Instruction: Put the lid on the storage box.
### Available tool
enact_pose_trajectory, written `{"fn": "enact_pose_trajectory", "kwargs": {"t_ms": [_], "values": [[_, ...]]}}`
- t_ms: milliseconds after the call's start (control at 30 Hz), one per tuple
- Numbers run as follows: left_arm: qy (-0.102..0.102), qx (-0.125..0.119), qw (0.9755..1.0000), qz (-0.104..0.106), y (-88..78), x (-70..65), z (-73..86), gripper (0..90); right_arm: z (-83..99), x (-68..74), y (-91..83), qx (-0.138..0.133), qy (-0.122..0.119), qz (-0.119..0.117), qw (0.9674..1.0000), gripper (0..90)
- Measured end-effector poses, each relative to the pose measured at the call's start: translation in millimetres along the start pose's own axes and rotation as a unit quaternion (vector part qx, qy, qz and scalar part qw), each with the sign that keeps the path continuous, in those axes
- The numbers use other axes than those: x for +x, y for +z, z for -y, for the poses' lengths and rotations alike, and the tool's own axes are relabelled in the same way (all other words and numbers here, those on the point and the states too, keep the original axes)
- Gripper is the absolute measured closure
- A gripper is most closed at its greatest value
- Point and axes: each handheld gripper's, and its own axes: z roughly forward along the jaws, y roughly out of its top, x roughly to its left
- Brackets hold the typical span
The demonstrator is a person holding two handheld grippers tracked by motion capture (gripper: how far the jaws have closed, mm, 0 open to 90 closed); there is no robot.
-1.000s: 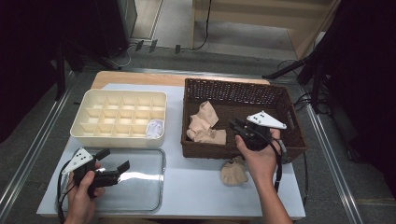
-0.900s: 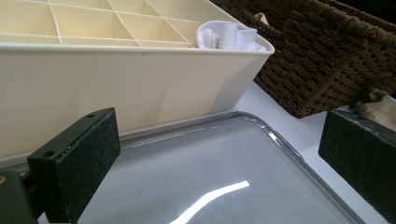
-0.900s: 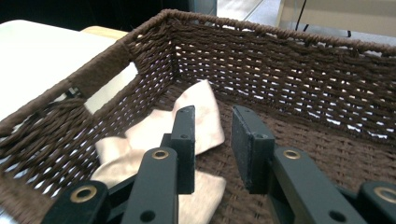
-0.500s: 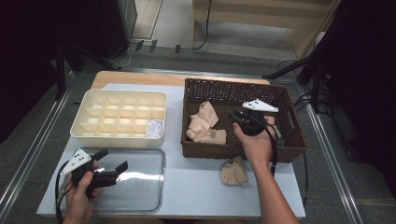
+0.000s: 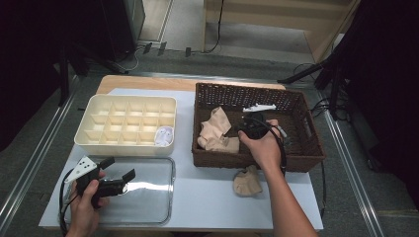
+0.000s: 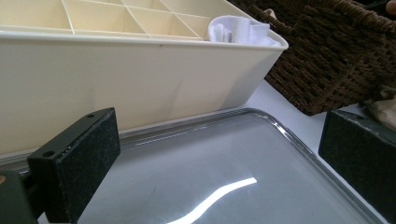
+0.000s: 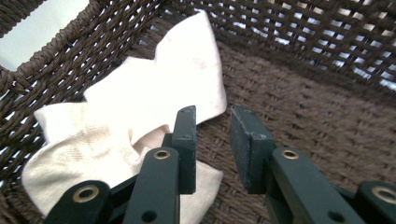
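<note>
On the left of the high view, the left tongs [image 5: 120, 174] are held in the person's left hand [image 5: 85, 207] above a clear tray [image 5: 163, 207] at the near left corner of the surface [image 5: 207, 197]. Their two jaws are spread wide and there is nothing between them. In the left gripper view the jaws stand at both sides of the clear tray [image 6: 224, 172], with only its shiny face in the gap.

Just behind the tray stands a cream box with many compartments [image 5: 126, 121]. In its near right corner compartment lies a small white rolled cloth [image 5: 163, 137]; in the left gripper view the same cloth [image 6: 238, 29] sits at the box corner.

To the right of the box is a brown woven basket [image 5: 257, 94]. In its left part lie pale beige socks [image 5: 216, 131], crumpled together. The right tongs [image 5: 236, 129] are held by the right hand [image 5: 262, 145] inside the basket, pointing toward the socks. In the right gripper view the jaws are only partly spread, with a narrow gap between them. One jaw is in front of the edge of the socks [image 7: 140, 107], but they pinch nothing; behind the gap is the bare basket floor [image 7: 303, 98].

In front of the basket, on the surface, lies one more beige sock [image 5: 247, 181], just beside the right forearm.
</note>
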Motion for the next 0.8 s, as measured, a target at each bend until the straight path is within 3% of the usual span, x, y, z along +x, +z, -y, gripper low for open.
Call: {"fn": "enact_pose_trajectory", "kwargs": {"t_ms": [267, 433, 700, 800], "values": [[0.001, -0.004, 1.0, 0.002, -1.8, -2.2, -1.5, 0.0, -0.3, -3.8, 8.7, 0.05, 0.033, -0.008, 0.9982, 71.2], [-0.003, -0.008, 1.0, 0.002, -3.4, -1.1, -2.2, 0.0, 0.1, -4.9, 16.4, 0.087, 0.045, -0.009, 0.9951, 69.9], [0.003, -0.007, 1.0, 0.002, -3.7, -2.7, -3.1, 0.0, 2.5, -3.2, 27.4, 0.117, 0.046, -0.008, 0.992, 63.5], [0.005, -0.008, 1.0, 0.003, -4.4, -3.4, -3.8, 0.0, 2.9, -3.7, 31.1, 0.129, 0.067, -0.01, 0.9893, 59.1]]}}
